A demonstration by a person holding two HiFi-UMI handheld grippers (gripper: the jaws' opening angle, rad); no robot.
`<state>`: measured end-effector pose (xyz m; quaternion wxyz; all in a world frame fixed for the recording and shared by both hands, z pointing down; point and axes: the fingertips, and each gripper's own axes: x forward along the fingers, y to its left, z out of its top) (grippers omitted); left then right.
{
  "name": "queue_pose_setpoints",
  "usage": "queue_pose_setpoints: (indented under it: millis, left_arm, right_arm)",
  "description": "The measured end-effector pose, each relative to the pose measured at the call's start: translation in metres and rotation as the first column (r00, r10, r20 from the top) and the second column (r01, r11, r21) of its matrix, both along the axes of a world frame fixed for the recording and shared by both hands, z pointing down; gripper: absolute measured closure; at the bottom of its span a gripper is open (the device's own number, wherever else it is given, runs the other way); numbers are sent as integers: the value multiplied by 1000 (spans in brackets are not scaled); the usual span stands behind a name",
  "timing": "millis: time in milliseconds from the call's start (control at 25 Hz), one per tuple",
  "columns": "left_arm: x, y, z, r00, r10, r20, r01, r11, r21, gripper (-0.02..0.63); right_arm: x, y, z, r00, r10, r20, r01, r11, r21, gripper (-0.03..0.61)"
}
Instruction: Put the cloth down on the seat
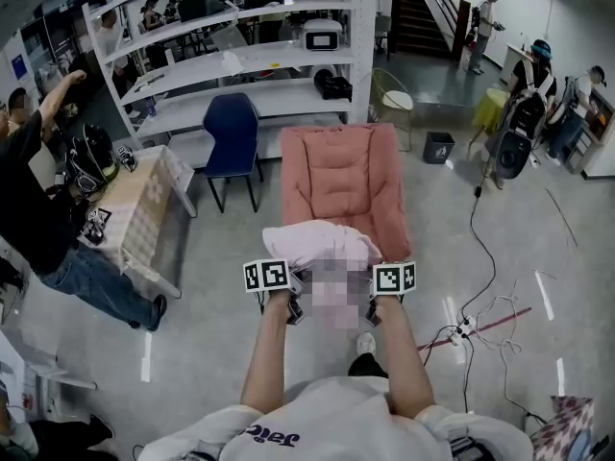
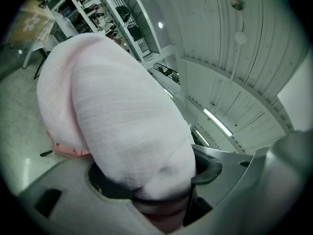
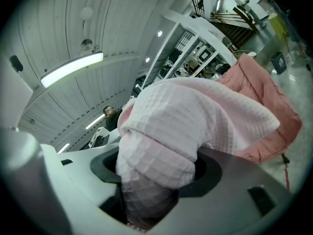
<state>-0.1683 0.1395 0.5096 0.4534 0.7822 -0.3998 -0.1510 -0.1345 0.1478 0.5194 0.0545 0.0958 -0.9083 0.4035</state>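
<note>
Cloth: pale pink, bunched; hangs in the air between both tools, over the front edge of the seat; can't tell if it touches it.
Left tool: jaws fairly wide, clamped on a thick wad of cloth that fills the gap.
Right tool: same, jaws spread round a fat roll of cloth, gripping it.
Seat: salmon-pink padded chair, quilted, straight ahead, nothing lying on its back part.
Floor: grey, bare concrete look; cables trail at right.
Room: white shelving behind the seat; blue chair just left of the seat; bench with checked cover further left, person in black beside it; black bin right of the seat; stairs at back.
Head view only: whole layout, both forearms, marker cubes.
Gripper views only: ceiling of white panels and a strip light; both tools tilt upward.
Right gripper view only: waffle weave of cloth, seat behind it.
</note>
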Motion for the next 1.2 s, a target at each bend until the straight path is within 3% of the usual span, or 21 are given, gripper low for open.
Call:
queue_pose_setpoints:
  millis: [600,1200]
  left_arm:
    - [62,-198,-21,998,-57,11,57,998,39,295]
    - [96,-288,18,997,-80,-1,80,996,-26,295]
  right_arm:
    - [63,-202,-19,998,-60,28,60,998,27,287]
    - [97,-292,19,997,-71,17,72,997,-37,287]
